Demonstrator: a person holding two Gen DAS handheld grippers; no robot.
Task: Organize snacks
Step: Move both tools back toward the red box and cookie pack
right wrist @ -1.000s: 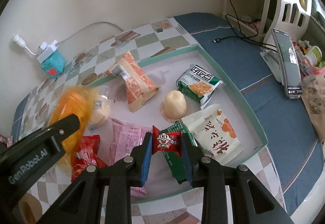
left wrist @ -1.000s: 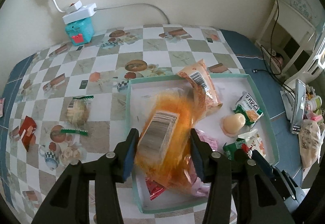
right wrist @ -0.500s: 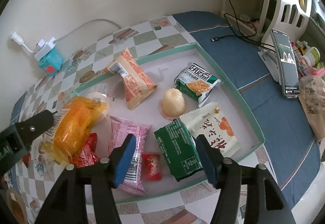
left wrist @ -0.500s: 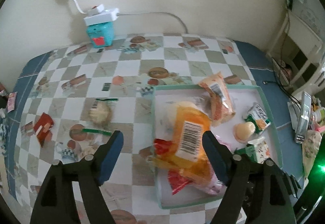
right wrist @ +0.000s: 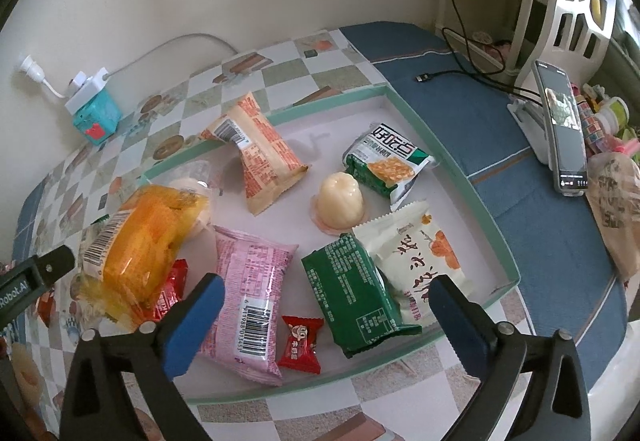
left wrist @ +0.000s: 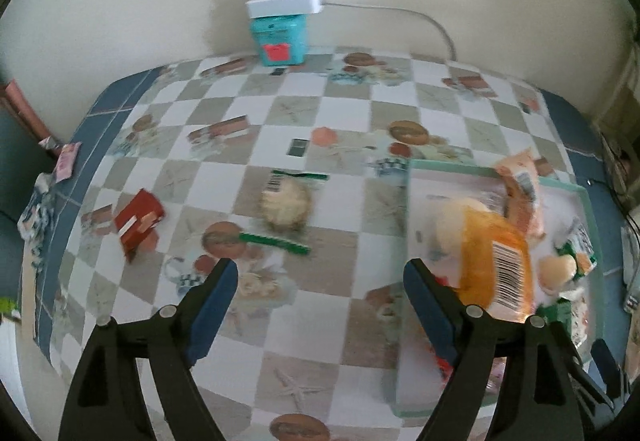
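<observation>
A teal-rimmed tray [right wrist: 452,161] holds several snacks: an orange bag [right wrist: 140,245], a pink packet [right wrist: 250,297], a small red candy [right wrist: 300,343], a green packet [right wrist: 356,293], a white packet [right wrist: 416,257] and a jelly cup [right wrist: 339,201]. My right gripper [right wrist: 324,305] is open and empty above the tray's near edge. My left gripper [left wrist: 320,293] is open and empty over the tablecloth, left of the tray [left wrist: 408,233]. A round wrapped pastry [left wrist: 285,201] and a red packet [left wrist: 138,221] lie on the cloth beyond it.
A teal box with a white power strip [left wrist: 282,29] stands by the back wall. A phone on a stand [right wrist: 560,129] and a cable [right wrist: 460,75] are on the blue cloth right of the tray. A brown bag [right wrist: 616,201] lies at far right.
Both grippers opened: the left let go of the orange bag, the right let go of the red candy, both now lying in the tray. The left gripper has swung left over the tablecloth.
</observation>
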